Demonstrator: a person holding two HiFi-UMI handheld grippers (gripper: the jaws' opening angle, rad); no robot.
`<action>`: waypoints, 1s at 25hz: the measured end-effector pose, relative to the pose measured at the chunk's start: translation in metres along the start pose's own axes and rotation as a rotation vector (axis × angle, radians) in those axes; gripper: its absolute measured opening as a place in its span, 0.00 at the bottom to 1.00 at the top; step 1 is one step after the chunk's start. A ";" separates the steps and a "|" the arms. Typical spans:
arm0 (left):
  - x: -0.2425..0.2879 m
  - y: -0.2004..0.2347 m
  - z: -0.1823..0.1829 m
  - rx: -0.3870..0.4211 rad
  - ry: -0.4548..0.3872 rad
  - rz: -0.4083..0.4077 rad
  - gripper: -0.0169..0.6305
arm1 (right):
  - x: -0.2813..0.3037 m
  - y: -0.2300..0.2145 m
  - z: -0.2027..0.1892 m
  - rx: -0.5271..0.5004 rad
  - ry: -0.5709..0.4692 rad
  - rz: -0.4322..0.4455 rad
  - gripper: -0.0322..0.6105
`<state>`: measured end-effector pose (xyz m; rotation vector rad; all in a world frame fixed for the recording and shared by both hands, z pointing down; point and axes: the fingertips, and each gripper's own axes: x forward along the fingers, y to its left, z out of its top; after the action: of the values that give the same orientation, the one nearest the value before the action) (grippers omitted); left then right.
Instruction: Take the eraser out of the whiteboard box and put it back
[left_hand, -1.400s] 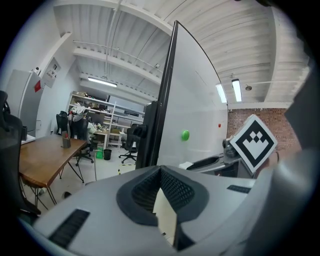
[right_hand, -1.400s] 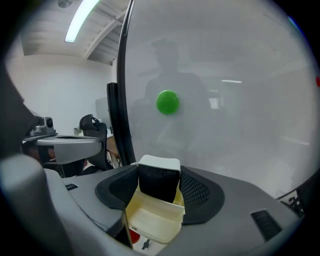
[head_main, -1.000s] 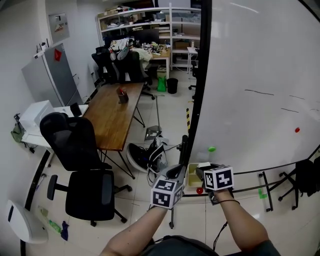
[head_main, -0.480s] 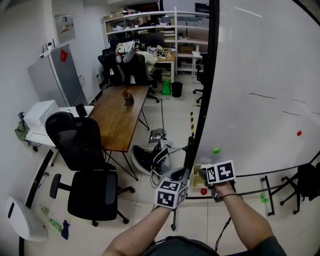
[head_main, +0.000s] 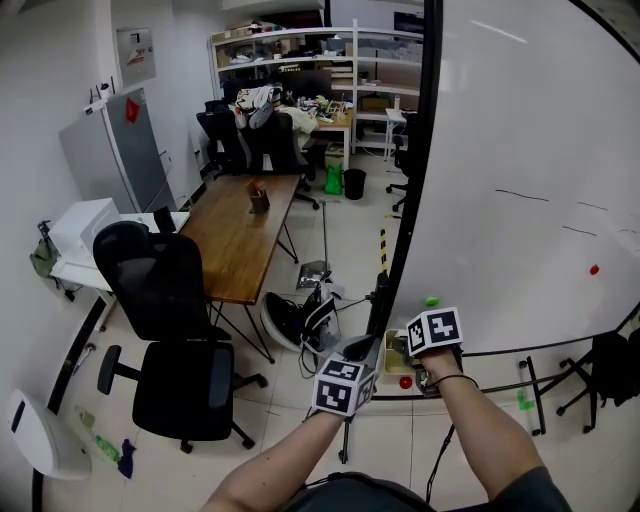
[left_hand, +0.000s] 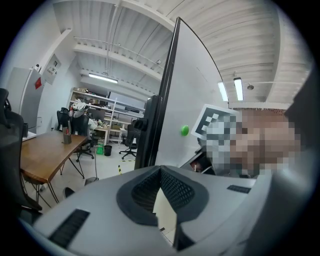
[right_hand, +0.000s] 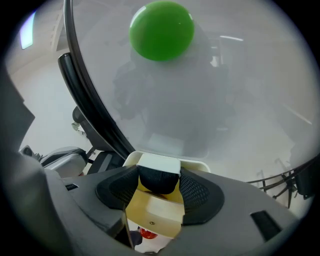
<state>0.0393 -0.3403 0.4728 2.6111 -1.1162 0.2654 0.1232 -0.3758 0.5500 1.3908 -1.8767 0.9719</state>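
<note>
The eraser (right_hand: 159, 172), with a white back and black felt, sits between the pads of my right gripper (right_hand: 159, 176), which is shut on it. It is inside the opening of the cream whiteboard box (right_hand: 154, 214), whose back rim (right_hand: 199, 165) shows behind it. In the head view the box (head_main: 393, 345) hangs at the whiteboard's lower left corner, with my right gripper (head_main: 418, 352) tipped down into it under its marker cube (head_main: 435, 331). My left gripper (head_main: 360, 347) is just left of the box, its tips (left_hand: 160, 170) together and nothing between them.
The whiteboard (head_main: 520, 180) fills the right side, with a green magnet (head_main: 431, 300) above the box and a red one (head_main: 405, 381) below. Its black frame post (head_main: 405, 200) stands by my left gripper. A wooden table (head_main: 235, 235) and office chairs (head_main: 165, 300) stand to the left.
My right gripper has tipped and rolled a little, and its marker cube sits slightly higher against the board. The left gripper has held still.
</note>
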 end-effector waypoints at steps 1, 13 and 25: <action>-0.001 -0.002 0.000 0.002 0.001 -0.003 0.07 | 0.000 0.000 0.000 0.002 0.011 -0.005 0.49; -0.019 -0.011 -0.002 0.002 -0.007 -0.006 0.07 | -0.006 0.003 -0.005 0.013 0.018 -0.024 0.52; -0.051 -0.011 0.032 -0.008 -0.114 0.020 0.07 | -0.106 0.034 0.033 -0.041 -0.391 0.074 0.56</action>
<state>0.0144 -0.3096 0.4267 2.6379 -1.1785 0.1177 0.1175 -0.3422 0.4388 1.5836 -2.2310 0.7275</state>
